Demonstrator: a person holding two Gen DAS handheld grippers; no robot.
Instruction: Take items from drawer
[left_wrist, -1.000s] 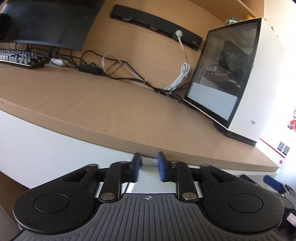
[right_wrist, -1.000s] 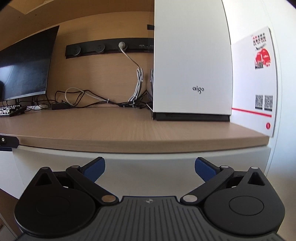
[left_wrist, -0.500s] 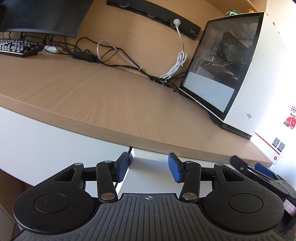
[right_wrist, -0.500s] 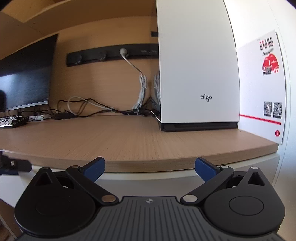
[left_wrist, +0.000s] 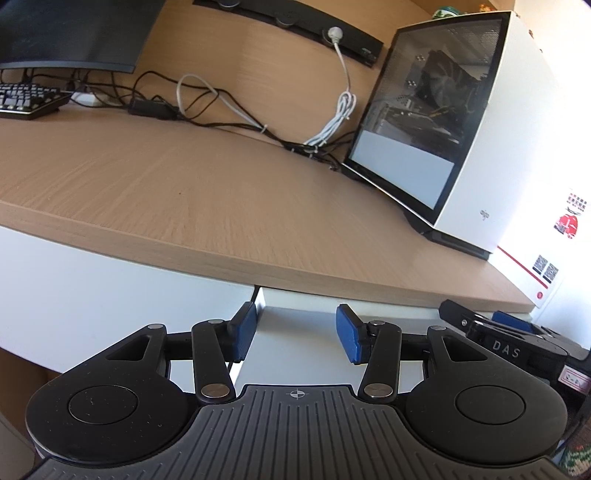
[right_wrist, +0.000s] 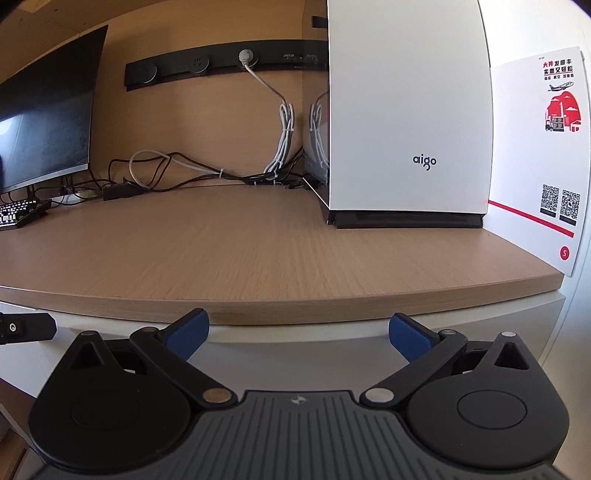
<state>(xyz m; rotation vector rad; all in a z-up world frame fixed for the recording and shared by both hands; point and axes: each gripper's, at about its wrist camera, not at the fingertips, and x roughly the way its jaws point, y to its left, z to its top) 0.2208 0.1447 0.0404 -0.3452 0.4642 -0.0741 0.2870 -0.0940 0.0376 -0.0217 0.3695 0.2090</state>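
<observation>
White drawer front (left_wrist: 295, 332) ahead, left tool (left_wrist: 295, 338) released wider than before, right tool (right_wrist: 298, 334) released.

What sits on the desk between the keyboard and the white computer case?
Right wrist view: between keyboard and computer case, only tangled cables along the back; otherwise bare desktop.

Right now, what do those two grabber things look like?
Both look alike. The left gripper has black linkage arms with silver rivets, two round black discs, a ribbed grey plate with a small crosshair mark, and blue pads on its fingers. The right gripper matches; its side reads "DAS" in the left view.
</observation>
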